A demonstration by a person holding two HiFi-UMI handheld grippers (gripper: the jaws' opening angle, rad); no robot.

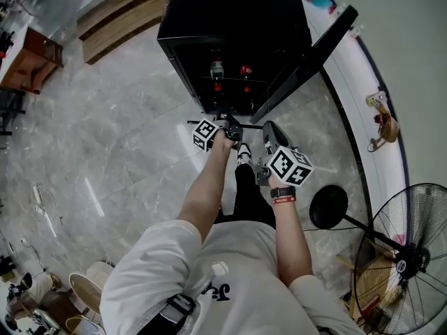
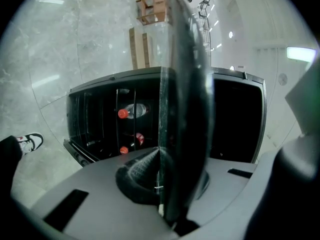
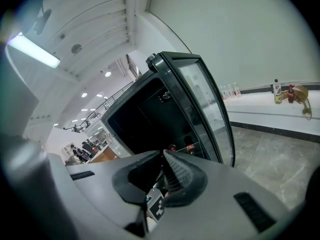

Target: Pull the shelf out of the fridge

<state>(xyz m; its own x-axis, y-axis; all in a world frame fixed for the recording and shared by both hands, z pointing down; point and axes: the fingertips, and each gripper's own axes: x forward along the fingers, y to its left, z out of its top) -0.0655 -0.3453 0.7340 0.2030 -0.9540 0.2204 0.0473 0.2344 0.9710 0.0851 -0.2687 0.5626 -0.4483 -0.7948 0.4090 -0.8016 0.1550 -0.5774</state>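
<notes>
Left gripper point(image 2: 159, 154) jaws pinch the glass shelf point(image 2: 186, 84) edge-on. The shelf looks clear of the fridge point(image 2: 235, 119). Right gripper point(image 3: 162, 153) jaws pressed together, empty. Remaining: set shelf down.

Standing fan point(image 1: 405, 260), marble floor point(image 1: 126, 152), wooden planks point(image 1: 120, 16)

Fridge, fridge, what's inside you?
A few bottles with red caps are in the fridge. The glass shelf, pinched in the left hand-held gripper, covers the middle. The back is too dark to see.
</notes>
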